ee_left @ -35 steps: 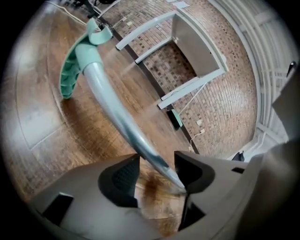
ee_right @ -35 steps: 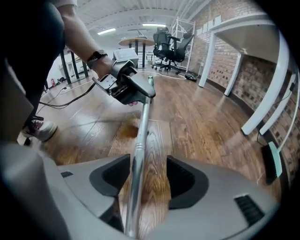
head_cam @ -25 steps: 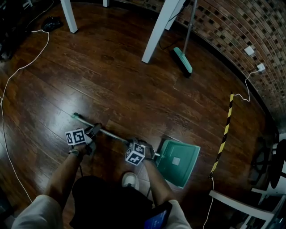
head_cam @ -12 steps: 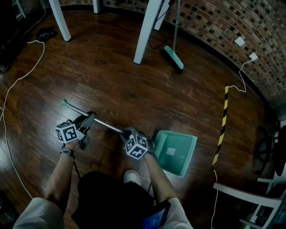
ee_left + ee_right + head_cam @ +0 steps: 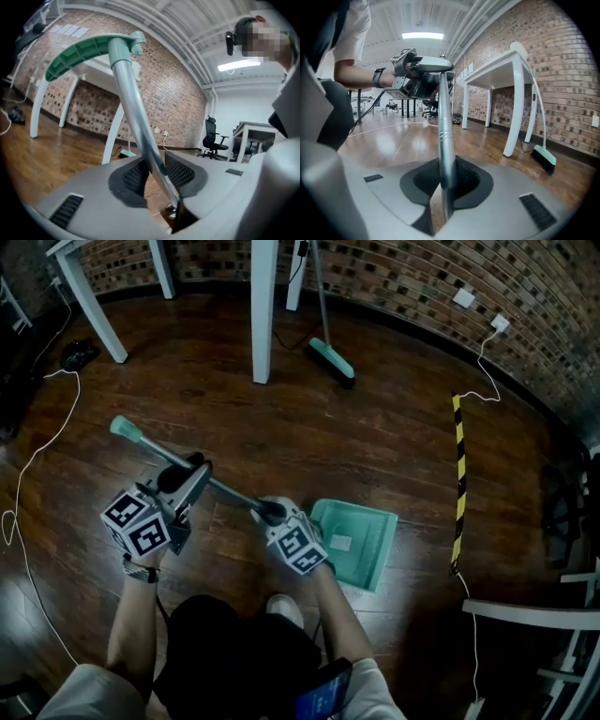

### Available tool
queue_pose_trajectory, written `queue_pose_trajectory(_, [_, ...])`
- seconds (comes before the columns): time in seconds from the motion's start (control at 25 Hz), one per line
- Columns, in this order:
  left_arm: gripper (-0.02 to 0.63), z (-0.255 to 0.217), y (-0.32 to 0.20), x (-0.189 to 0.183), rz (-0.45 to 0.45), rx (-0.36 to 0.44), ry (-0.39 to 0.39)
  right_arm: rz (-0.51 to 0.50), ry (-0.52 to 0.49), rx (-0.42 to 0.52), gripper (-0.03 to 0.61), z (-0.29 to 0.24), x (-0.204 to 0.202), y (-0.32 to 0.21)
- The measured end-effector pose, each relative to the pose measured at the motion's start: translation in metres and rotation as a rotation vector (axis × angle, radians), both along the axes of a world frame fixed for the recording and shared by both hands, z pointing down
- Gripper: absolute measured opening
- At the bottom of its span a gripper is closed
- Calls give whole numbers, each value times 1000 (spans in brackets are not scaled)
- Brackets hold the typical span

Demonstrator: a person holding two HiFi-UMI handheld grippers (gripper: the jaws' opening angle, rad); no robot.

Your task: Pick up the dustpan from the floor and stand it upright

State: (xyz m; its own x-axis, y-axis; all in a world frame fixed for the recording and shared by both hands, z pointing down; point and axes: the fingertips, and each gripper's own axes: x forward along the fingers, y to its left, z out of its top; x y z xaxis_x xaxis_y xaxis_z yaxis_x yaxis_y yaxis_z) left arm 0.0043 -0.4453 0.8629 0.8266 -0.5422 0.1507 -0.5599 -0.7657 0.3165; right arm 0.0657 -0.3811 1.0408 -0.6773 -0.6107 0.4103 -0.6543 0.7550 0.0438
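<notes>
- Closing L gripper (image 5: 190, 476) on dustpan handle (image 5: 230, 491); clamping R gripper (image 5: 272, 513) lower on same pole.
- Holding handle end raised, pan (image 5: 354, 542) low by floor (image 5: 309, 432); uprighting pending.

The dustpan handle (image 5: 232, 491) has risen and tilted upward

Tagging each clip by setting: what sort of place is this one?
Likely an office or lab workspace: a brick wall, a dark wood floor, and a swivel office chair beside a desk in the left gripper view.
</notes>
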Motion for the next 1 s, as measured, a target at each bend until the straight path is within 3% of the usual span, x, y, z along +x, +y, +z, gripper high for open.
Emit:
queue_pose_trajectory(0.16, [98, -61, 26, 57, 87, 192, -65, 103, -144, 81, 64, -39, 19, 4])
queue_pose_trajectory(0.4, [94, -102, 73, 130, 226, 399, -197, 158, -264, 146, 57, -67, 42, 14])
queue_pose_trajectory(0.64, [95, -108, 106, 164, 306, 429, -196, 186, -268, 163, 38, -71, 54, 19])
queue_pose_trajectory(1.0, [153, -105, 100, 146, 287, 404, -105, 176, -204, 116, 72, -66, 54, 25])
